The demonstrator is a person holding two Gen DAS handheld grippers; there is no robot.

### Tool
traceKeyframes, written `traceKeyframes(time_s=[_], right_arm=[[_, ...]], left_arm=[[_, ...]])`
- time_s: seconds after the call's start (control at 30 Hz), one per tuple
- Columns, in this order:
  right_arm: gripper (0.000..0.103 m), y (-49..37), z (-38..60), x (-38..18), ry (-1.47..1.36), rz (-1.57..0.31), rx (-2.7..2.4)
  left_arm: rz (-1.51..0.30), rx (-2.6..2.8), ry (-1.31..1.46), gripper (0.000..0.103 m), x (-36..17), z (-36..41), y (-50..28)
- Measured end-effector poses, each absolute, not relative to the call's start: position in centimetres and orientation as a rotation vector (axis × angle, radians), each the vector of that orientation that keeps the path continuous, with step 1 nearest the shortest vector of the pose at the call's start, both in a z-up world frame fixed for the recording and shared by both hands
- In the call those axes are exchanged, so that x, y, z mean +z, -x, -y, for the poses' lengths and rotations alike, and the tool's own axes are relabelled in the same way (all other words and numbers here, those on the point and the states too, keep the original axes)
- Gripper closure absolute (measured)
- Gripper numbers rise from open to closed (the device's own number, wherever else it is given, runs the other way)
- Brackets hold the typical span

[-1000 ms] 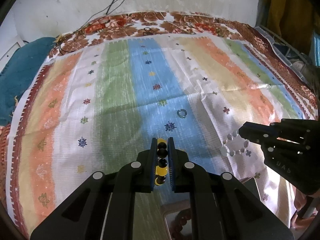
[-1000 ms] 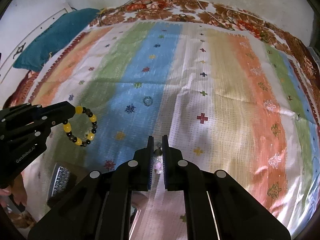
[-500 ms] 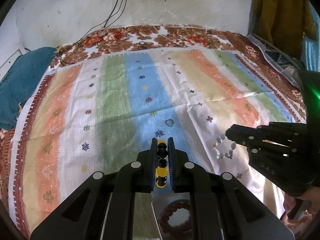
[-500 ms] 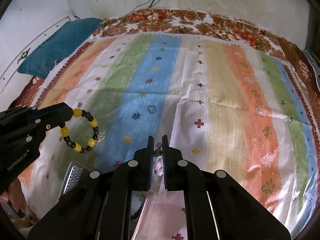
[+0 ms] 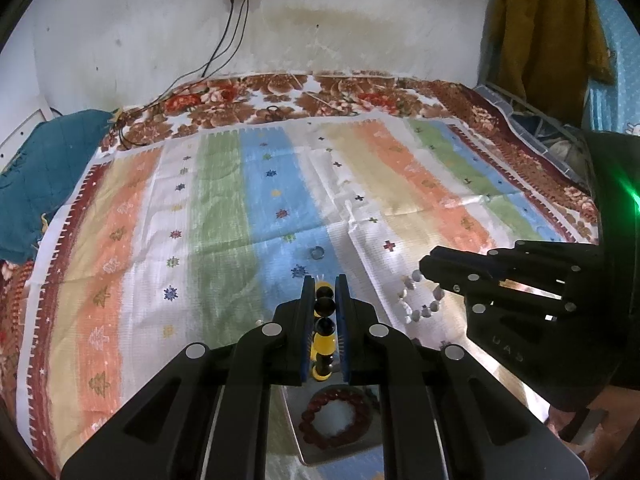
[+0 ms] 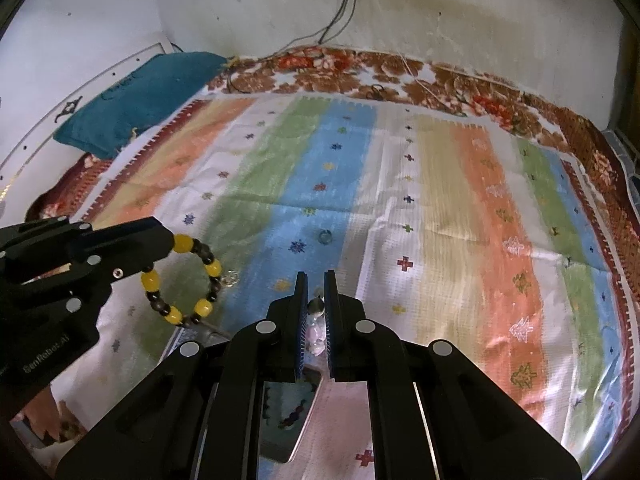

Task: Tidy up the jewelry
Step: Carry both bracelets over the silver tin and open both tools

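Observation:
My left gripper (image 5: 323, 284) is shut on a yellow-and-black bead bracelet (image 5: 323, 336); the bracelet hangs as a loop in the right wrist view (image 6: 182, 280) from the left gripper (image 6: 160, 240). My right gripper (image 6: 316, 280) is shut on a pale pink-white bead bracelet (image 6: 316, 330), which dangles in the left wrist view (image 5: 420, 298) from the right gripper (image 5: 428, 266). A shiny metal tray (image 5: 304, 436) below the left gripper holds a dark red bead bracelet (image 5: 336, 416). A small ring (image 5: 317, 253) lies on the striped cloth, also in the right wrist view (image 6: 325, 236).
A striped cloth (image 5: 224, 216) covers a floral bedspread (image 5: 280, 96). A teal cushion (image 5: 44, 168) lies at the left. Cables (image 5: 224, 36) run down the wall from a socket. A small clear trinket (image 6: 230, 278) lies on the cloth. Clothes (image 5: 548, 32) hang at the right.
Both grippers have lifted and pulled back with their bracelets; more of the wall shows. The tray with the red bracelet has come further into the left wrist view.

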State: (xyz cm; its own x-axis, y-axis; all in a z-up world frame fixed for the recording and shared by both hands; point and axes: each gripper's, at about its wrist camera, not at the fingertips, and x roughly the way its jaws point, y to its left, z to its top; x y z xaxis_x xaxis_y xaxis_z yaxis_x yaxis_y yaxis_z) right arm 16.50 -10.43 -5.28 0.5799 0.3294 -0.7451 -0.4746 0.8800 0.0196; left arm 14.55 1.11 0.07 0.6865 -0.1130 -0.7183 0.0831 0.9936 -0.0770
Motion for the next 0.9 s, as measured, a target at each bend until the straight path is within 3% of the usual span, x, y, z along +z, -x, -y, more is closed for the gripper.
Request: traceKeyframes(time_s=[0.9], right_arm=[[0.099,-11.8,11.4,-4.5,0.159,-0.811,0.525]], left_arm=[[-0.802,-0.101,0.097,0.093,-0.2,-0.9,-10.0]])
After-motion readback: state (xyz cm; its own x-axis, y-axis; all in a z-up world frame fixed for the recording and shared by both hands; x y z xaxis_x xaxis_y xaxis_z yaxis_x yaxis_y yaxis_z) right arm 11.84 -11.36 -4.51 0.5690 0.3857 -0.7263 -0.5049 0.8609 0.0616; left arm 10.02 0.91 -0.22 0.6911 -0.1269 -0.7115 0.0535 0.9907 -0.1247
